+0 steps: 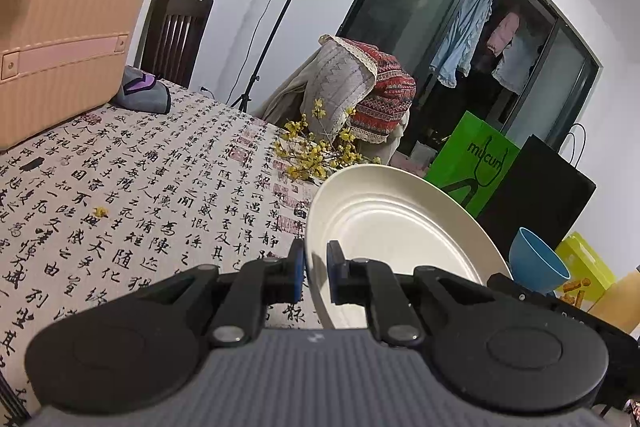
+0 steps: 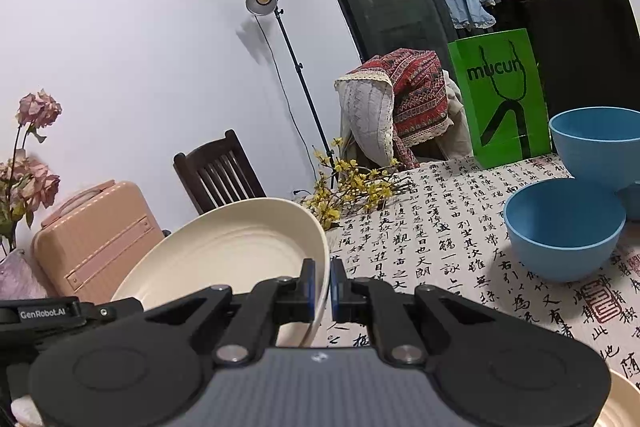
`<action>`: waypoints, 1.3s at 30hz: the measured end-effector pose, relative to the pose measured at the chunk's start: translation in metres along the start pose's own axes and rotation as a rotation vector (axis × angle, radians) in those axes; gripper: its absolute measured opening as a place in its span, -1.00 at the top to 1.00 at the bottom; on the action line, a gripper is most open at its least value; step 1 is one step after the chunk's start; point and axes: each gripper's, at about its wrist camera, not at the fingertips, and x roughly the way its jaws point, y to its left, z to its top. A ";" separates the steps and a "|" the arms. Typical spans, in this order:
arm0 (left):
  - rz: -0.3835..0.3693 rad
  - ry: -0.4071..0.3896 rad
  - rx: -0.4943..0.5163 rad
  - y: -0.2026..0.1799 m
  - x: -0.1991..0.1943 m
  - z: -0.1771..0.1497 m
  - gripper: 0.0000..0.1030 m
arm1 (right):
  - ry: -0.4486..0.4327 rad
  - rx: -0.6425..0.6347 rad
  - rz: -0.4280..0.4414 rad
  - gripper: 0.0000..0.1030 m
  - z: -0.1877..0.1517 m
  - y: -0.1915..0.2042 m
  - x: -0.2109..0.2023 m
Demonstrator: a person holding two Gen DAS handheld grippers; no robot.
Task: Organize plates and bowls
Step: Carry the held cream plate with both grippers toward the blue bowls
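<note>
A cream plate (image 1: pixel 400 227) is held tilted above the table. My left gripper (image 1: pixel 316 267) is shut on its left rim. In the right wrist view the same cream plate (image 2: pixel 224 251) shows, and my right gripper (image 2: pixel 322 283) is shut on its right rim. Two blue bowls stand on the table to the right: a nearer one (image 2: pixel 564 227) and a farther one (image 2: pixel 600 143). One blue bowl (image 1: pixel 536 259) shows past the plate in the left wrist view. Another cream plate's edge (image 2: pixel 624 407) shows at the bottom right.
The table has a calligraphy-print cloth (image 1: pixel 140 187). A peach suitcase (image 1: pixel 60 39) stands at the far left, yellow flower sprigs (image 2: pixel 352 191) lie at the far edge, a green bag (image 2: pixel 504 95) and a black bag (image 2: pixel 584 67) stand behind. A dark chair (image 2: pixel 220 171) is at the back.
</note>
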 end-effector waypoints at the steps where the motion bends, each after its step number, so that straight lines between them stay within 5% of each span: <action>1: 0.001 0.000 0.001 0.000 -0.001 -0.001 0.77 | 0.000 0.001 0.001 0.85 -0.001 0.000 -0.001; 39: -0.052 -0.035 0.009 -0.007 -0.030 -0.031 0.77 | -0.033 -0.021 0.010 0.85 -0.020 -0.010 -0.037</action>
